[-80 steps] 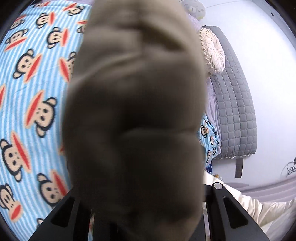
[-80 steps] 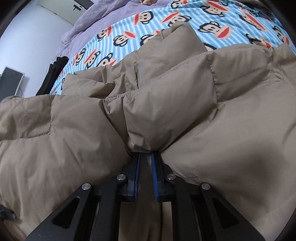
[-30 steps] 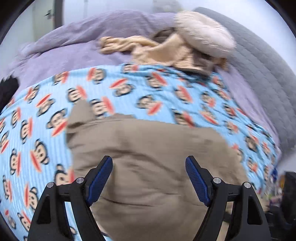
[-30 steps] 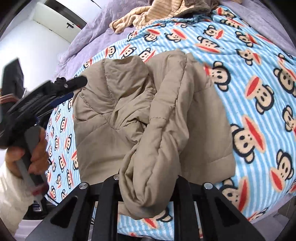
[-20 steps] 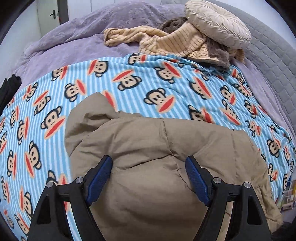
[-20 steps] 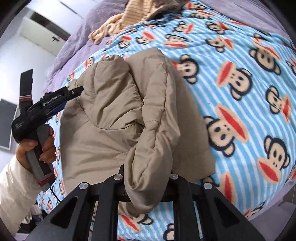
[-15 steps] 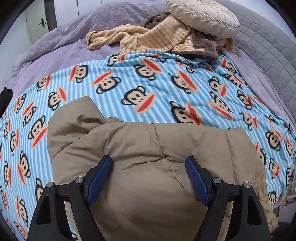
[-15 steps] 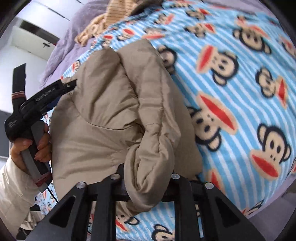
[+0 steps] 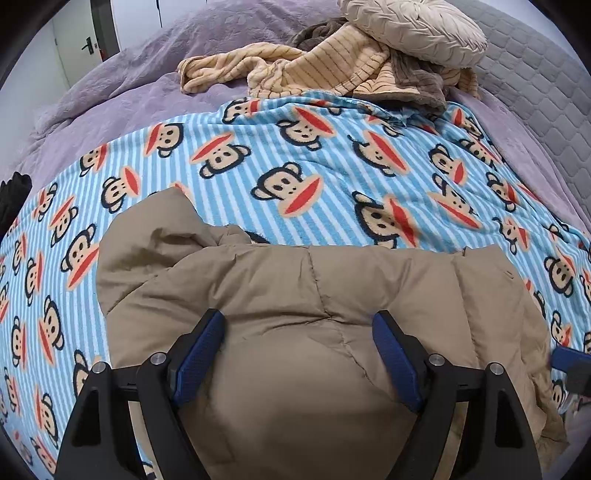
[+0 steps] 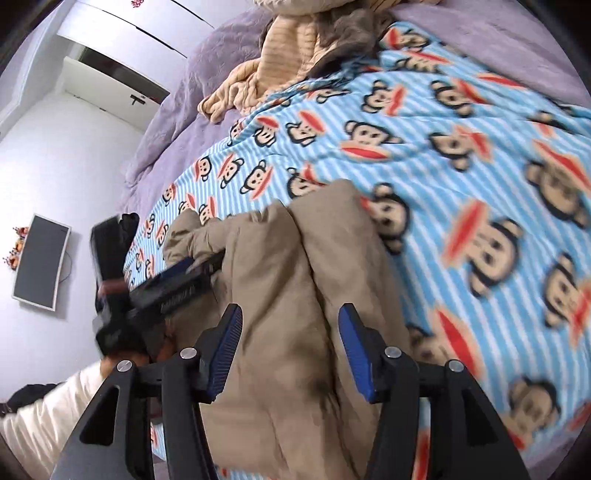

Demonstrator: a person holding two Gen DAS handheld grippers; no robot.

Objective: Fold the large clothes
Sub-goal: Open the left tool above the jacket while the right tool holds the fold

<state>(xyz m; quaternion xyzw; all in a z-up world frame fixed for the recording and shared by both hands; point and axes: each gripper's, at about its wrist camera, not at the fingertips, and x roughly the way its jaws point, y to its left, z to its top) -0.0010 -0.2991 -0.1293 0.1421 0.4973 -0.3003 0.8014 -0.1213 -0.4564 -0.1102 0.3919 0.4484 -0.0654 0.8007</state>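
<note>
- The left tool [image 9: 297, 350] stands wide apart, its blue ribbed pads [image 9: 199, 350] holding nothing, poised just above the tan quilted puffer jacket [image 9: 314, 314].
- The right tool [image 10: 290, 350] is likewise spread wide and empty, its blue pads [image 10: 356, 350] on either side of a raised fold of the same tan quilted puffer jacket [image 10: 295, 280]; whether they touch the cloth cannot be told.
- In the right wrist view the left tool [image 10: 173, 284] appears blurred at the jacket's left edge, gripped by a hand [image 10: 162, 350] that comes out of a cream sleeve [image 10: 55, 402].
- A blue-and-black tip of the right tool [image 9: 569, 363] shows at the right border of the left wrist view, beside the jacket's edge.
- The jacket lies bunched in a compact heap at the near edge of the bed, its puffy panels divided by stitched seams, the fabric smooth and matt, with a rumpled flap sticking out at its far left corner.
- Under it spreads a fleecy blanket of light-blue and white stripes printed with cartoon monkey faces [image 9: 332, 166], which covers the middle of the bed.
- Beyond the blanket lies a lilac textured bedspread [image 9: 166, 59].
- At the head of the bed sits a heap of beige ribbed striped cloth [image 9: 317, 66], mixed with a brown plush piece [image 9: 413, 83], and a round cream pleated cushion [image 9: 413, 29] rests on top.
- A grey quilted headboard [image 9: 546, 92] rises to the right.
- A dark flat screen [image 10: 40, 266] hangs on the white wall at the left of the right wrist view.
</note>
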